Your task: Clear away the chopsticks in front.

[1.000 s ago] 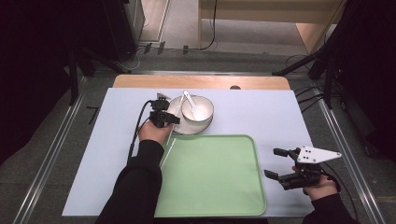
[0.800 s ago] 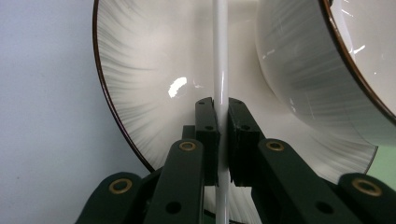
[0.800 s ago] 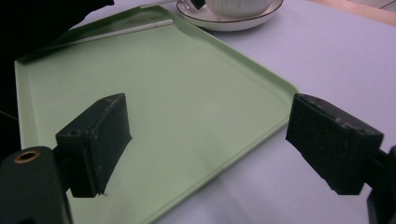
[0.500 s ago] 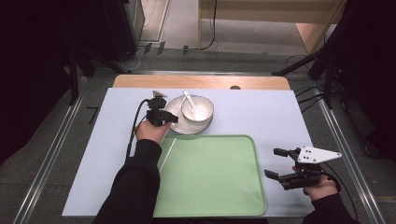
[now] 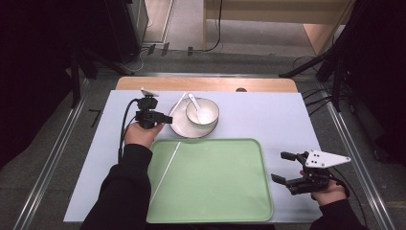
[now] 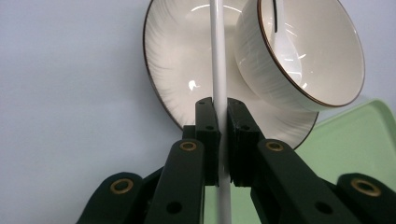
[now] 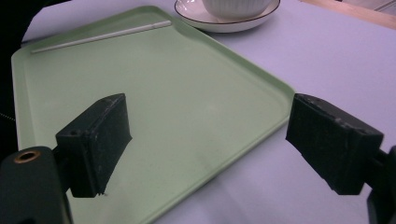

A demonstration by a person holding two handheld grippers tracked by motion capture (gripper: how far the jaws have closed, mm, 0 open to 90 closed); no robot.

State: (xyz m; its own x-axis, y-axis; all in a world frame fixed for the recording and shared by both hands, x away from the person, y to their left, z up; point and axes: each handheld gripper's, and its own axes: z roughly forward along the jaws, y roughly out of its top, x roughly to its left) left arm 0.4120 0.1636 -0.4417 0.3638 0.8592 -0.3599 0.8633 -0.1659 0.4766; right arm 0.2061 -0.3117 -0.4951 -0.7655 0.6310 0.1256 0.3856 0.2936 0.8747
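While L gripper (image 6: pixel 219 140) clamps chopstick (image 6: pixel 217 56), its long axis points at plate (image 6: pixel 173 60); R gripper (image 7: pixel 205 144) jaws apart.

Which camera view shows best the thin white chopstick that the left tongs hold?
The left gripper view: the thin white chopstick stands clamped between the jaws of the left tongs, close and sharp. The high view shows it small, over the plate.
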